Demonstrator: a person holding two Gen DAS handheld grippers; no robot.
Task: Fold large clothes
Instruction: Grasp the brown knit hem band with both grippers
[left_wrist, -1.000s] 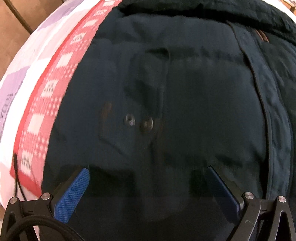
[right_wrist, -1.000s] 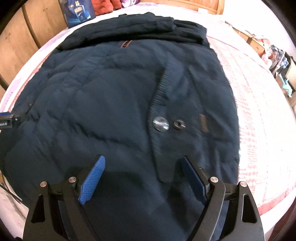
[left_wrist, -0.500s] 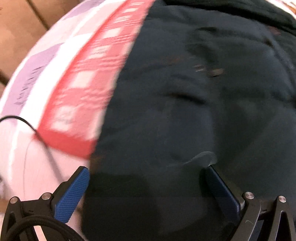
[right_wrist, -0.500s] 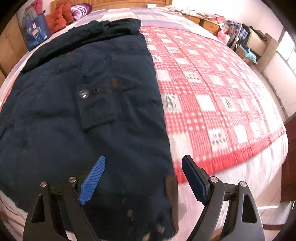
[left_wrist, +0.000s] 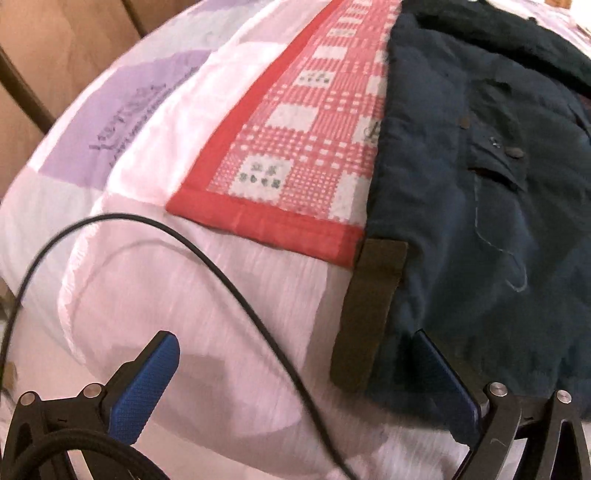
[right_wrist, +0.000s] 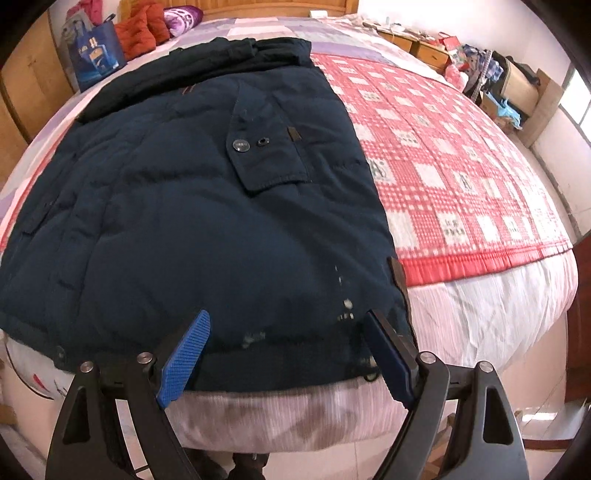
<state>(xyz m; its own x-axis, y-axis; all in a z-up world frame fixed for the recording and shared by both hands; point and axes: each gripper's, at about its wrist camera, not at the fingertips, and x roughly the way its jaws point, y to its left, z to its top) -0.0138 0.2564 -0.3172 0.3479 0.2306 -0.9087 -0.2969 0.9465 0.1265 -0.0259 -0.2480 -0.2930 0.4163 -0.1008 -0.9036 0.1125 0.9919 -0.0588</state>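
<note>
A large dark navy padded jacket (right_wrist: 184, 206) lies flat on the bed with its hem toward me and its hood at the far end. A buttoned pocket flap (right_wrist: 266, 158) shows on its right half. My right gripper (right_wrist: 288, 354) hovers open over the hem near the jacket's right corner (right_wrist: 399, 291), nothing between its pads. In the left wrist view the jacket (left_wrist: 472, 229) fills the right side, with an olive tab (left_wrist: 369, 314) at its lower left corner. My left gripper (left_wrist: 295, 373) is open above that corner, its right pad by the hem.
A red checked blanket (right_wrist: 450, 166) covers the bed over a white sheet (left_wrist: 184, 295). A black cable (left_wrist: 229, 280) crosses the left view. A blue bag (right_wrist: 98, 55) and orange clothes (right_wrist: 142, 29) sit at the headboard. Cluttered furniture (right_wrist: 517, 81) stands far right. The bed's edge is just below.
My left gripper slid left from the jacket's middle to its lower left corner. The right gripper slid right and back toward the hem's right corner. Both stayed open.
</note>
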